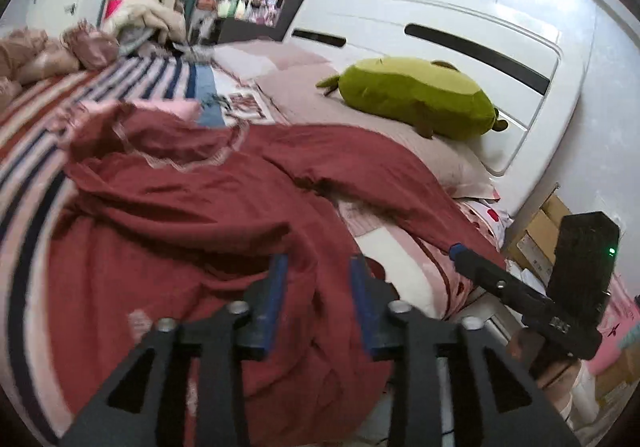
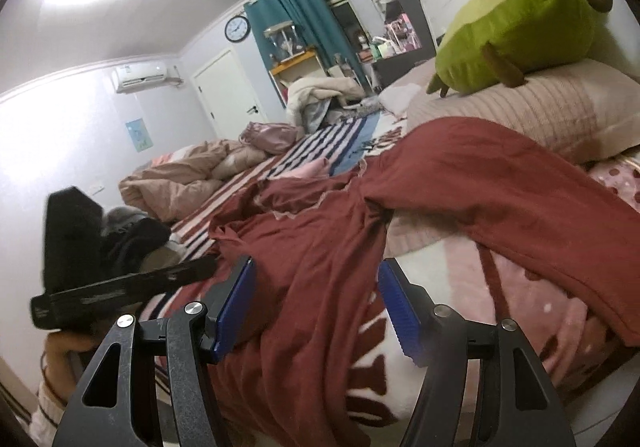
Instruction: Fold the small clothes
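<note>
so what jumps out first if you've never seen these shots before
A big dark red garment sprawls rumpled across the middle of the bed, one sleeve trailing toward the pillow. Behind it a bright green plush toy lies on the beige pillow by the white headboard. In front, the left hand-held gripper and right hand-held gripper both sit open over the garment's near edge.

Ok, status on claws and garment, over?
Left claw open, right claw open. Dark red garment unfolded. Long sleeve draped over beige pillow.

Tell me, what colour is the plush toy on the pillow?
The plush toy is green, clearest in the right wrist view.
</note>
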Tool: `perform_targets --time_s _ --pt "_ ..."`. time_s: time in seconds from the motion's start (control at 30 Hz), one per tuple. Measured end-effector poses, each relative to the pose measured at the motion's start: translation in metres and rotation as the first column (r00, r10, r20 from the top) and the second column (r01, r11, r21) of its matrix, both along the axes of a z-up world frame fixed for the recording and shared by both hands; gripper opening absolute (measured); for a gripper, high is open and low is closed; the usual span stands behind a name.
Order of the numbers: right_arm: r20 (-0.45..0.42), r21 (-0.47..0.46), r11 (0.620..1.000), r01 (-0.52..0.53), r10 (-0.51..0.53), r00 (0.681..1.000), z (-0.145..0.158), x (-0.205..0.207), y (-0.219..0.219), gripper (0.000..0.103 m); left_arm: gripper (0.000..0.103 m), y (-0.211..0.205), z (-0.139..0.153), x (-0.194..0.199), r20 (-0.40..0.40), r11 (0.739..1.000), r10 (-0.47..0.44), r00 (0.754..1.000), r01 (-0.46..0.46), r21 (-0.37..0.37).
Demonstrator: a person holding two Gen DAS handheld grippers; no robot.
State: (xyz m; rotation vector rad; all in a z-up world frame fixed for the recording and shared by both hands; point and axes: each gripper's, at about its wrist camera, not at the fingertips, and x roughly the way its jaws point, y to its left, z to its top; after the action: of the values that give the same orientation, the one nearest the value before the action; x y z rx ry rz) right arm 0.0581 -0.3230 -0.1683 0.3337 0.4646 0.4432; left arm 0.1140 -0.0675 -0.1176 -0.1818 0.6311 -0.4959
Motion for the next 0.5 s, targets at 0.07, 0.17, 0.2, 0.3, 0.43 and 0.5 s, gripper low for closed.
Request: perform_targets --time_s 0.07,0.17,0.2,0.3,0.43,0.5 --pt "-0.014 -0.007 1.0 -0.023 0.023 1.0 0.001 0.002 0.009 0.06 0.045 0.014 0.009 -0.009 0.034 0.999 0.048 0.998 -0.049 0.012" --pt "-0.024 -0.028 0.996 -0.08 0.079 0.997 0.002 0.005 0.031 0.061 0.054 0.046 0.012 -0.025 0.067 0.989 0.133 0.989 -0.136 0.051" --pt "-0.027 -0.039 0.994 -0.102 0.101 0.995 0.003 0.006 0.041 0.065 0.055 0.06 0.013 -0.03 0.078 0.982 0.167 0.983 -0.172 0.071" --pt "-0.041 -0.069 0.982 -0.177 0.175 0.984 0.003 0.009 0.078 0.069 0.059 0.093 0.008 -0.043 0.092 0.968 0.232 0.968 -0.24 0.081" --pt "-0.078 -0.122 0.955 -0.27 0.262 0.962 -0.005 0.013 0.134 0.082 0.067 0.128 0.001 -0.057 0.1 0.959 0.272 0.957 -0.279 0.056" --pt "-0.119 -0.141 0.951 -0.275 0.259 0.958 -0.015 0.024 0.158 0.092 0.07 0.143 -0.003 -0.063 0.106 0.955 0.287 0.952 -0.292 0.042"
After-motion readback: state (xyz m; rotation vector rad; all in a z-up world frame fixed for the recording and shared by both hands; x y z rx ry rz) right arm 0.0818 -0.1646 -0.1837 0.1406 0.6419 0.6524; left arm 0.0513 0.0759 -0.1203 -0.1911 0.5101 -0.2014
